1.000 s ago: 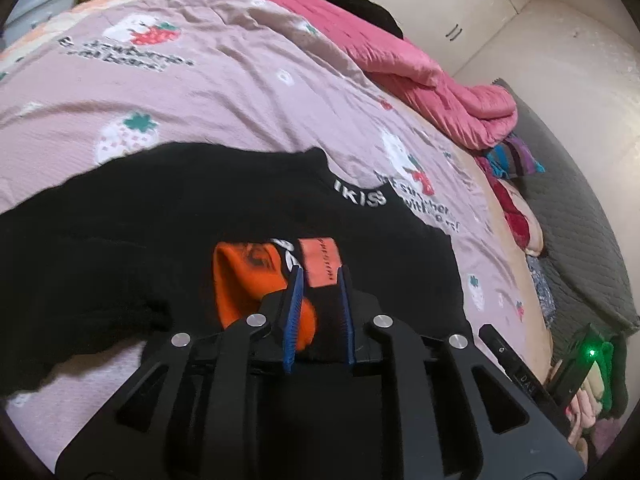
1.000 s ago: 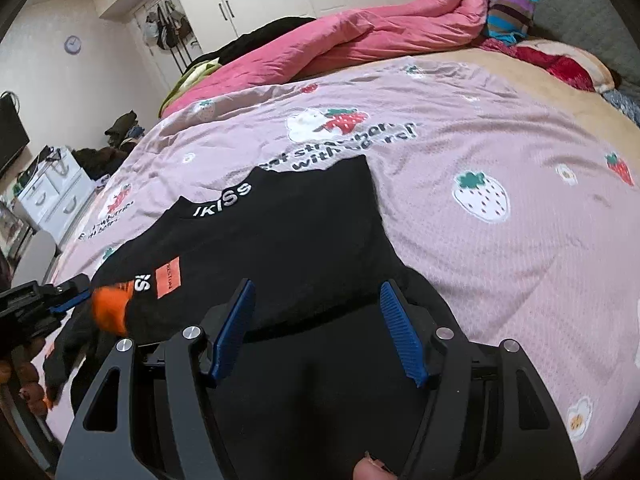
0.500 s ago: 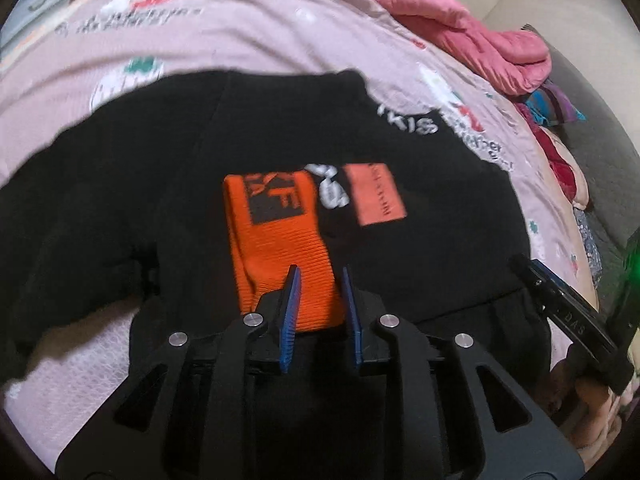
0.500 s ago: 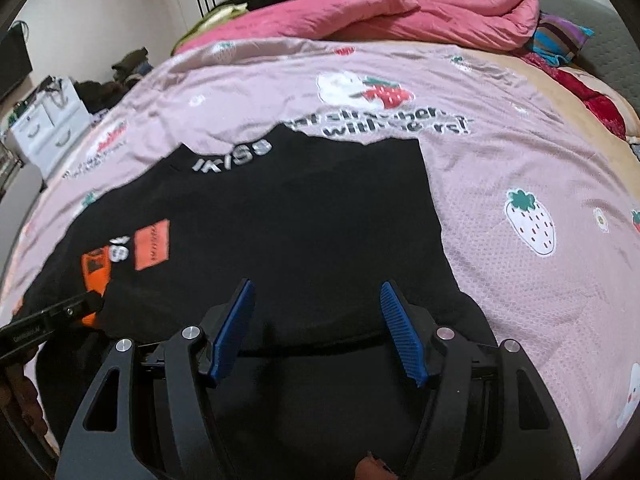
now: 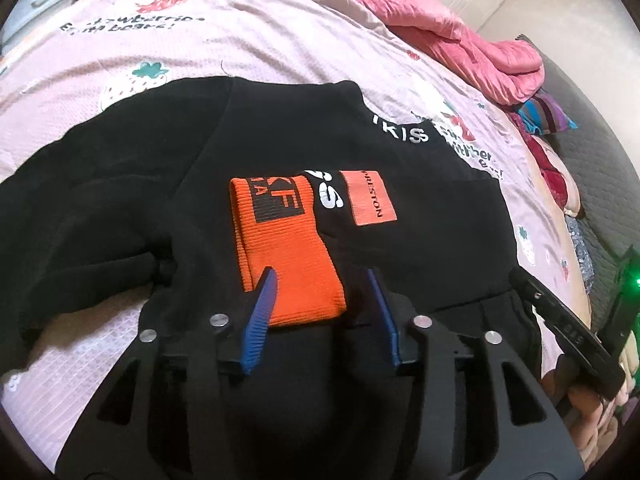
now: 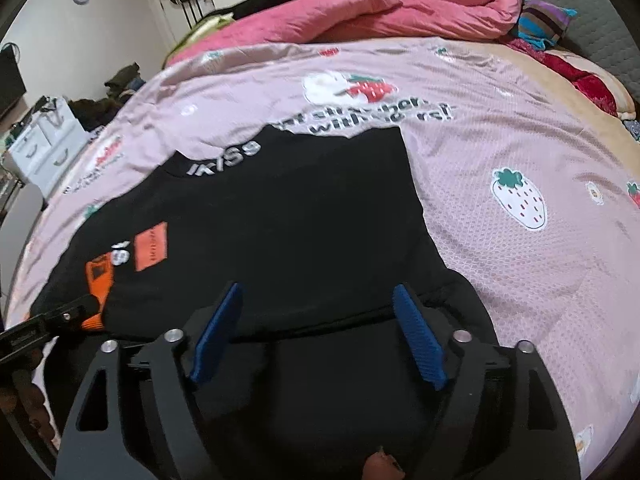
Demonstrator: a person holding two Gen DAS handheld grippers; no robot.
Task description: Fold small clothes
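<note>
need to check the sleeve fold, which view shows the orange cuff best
The left wrist view: the orange cuff lies large and central on the black sweater, its print visible. The right wrist view shows only a small, blurred piece at the left edge.

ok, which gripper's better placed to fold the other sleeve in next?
Likely left. The left gripper is open over the orange cuff, and the unfolded sleeve lies on its side. The right gripper, open, sits over the sweater edge already folded.

Black sweatshirt [image 5: 304,132] flat on bed, orange cuff [image 5: 284,248] folded across chest.
</note>
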